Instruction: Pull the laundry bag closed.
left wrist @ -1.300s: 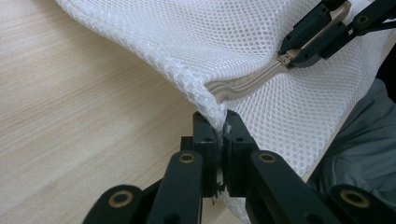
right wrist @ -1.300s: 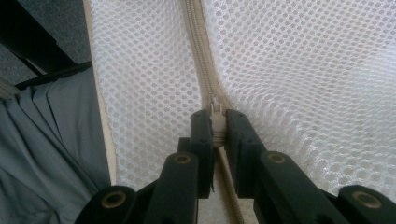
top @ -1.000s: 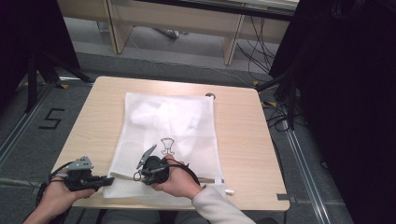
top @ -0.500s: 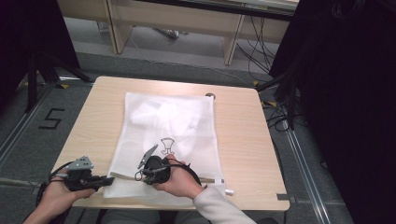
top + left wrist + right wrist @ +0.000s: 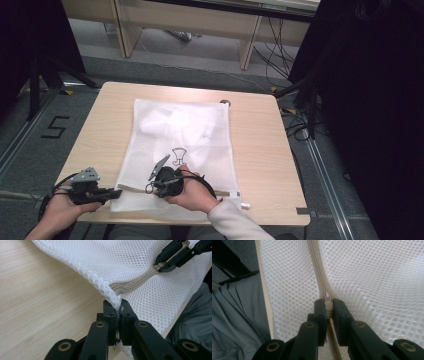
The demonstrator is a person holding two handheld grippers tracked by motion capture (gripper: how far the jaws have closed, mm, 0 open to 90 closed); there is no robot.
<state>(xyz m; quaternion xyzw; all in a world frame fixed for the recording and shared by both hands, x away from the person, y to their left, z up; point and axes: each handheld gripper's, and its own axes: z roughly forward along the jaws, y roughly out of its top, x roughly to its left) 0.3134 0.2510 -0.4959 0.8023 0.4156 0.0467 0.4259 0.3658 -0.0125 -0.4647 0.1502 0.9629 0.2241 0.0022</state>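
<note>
High view: mesh bag (image 5: 180, 145) flat on table (image 5: 255, 145). Left gripper (image 5: 116, 315) clenched on bag corner; right gripper (image 5: 327, 310) clenched on zipper pull (image 5: 326, 298).

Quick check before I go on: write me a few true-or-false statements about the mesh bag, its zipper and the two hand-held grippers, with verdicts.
1. The left hand-held gripper pinches the corner of the mesh bag. True.
2. The right hand-held gripper is open above the bag. False: it is shut on the zipper pull.
3. The bag lies flat on the wooden table. True, apart from the lifted near edge.
4. The bag is black. False: it is white mesh.
5. The zipper runs along the bag's far edge. False: it runs along the near edge, between the two grippers.
</note>
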